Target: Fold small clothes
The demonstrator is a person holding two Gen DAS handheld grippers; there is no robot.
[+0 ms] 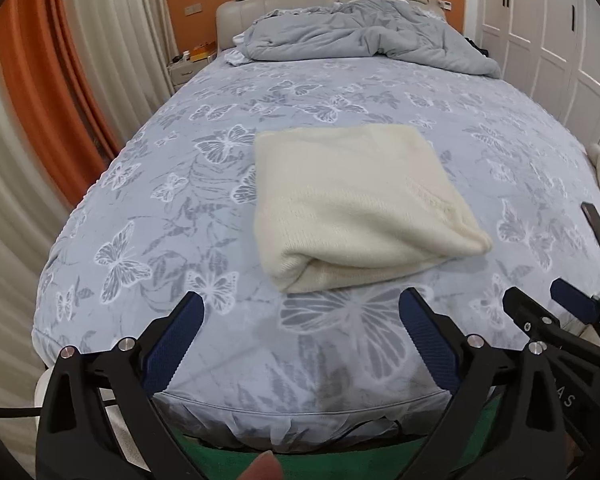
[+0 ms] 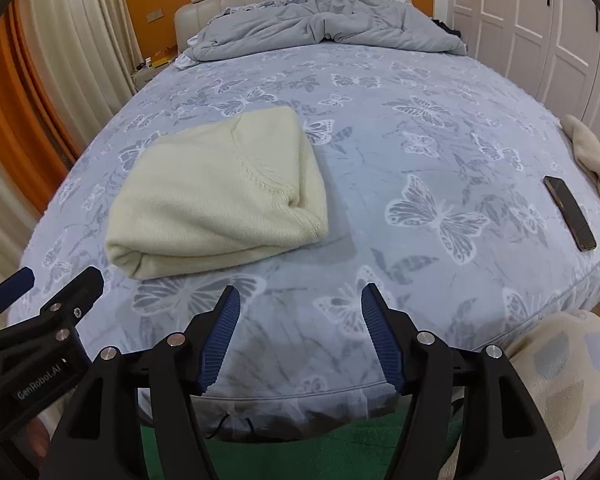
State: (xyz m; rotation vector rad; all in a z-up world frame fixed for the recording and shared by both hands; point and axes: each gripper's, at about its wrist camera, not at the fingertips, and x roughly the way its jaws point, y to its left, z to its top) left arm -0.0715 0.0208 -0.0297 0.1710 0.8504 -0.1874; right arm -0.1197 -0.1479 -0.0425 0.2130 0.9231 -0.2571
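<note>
A cream knitted garment (image 1: pixel 352 204) lies folded into a thick rectangle on the butterfly-print bed (image 1: pixel 204 184); it also shows in the right wrist view (image 2: pixel 220 196). My left gripper (image 1: pixel 300 300) is open and empty, held above the bed's near edge, just short of the garment. My right gripper (image 2: pixel 300 294) is open and empty, to the right of the garment and nearer than it. Each gripper shows in the other's view: the right one at the right edge (image 1: pixel 540 292), the left one at the left edge (image 2: pixel 56 276).
A dark phone (image 2: pixel 570 212) lies near the bed's right edge, beside another cream cloth (image 2: pixel 592 156). A crumpled grey duvet (image 2: pixel 324 24) lies at the headboard. Curtains hang on the left, white wardrobe doors (image 2: pixel 540 20) stand on the right. A patterned cushion (image 2: pixel 568 380) sits at lower right.
</note>
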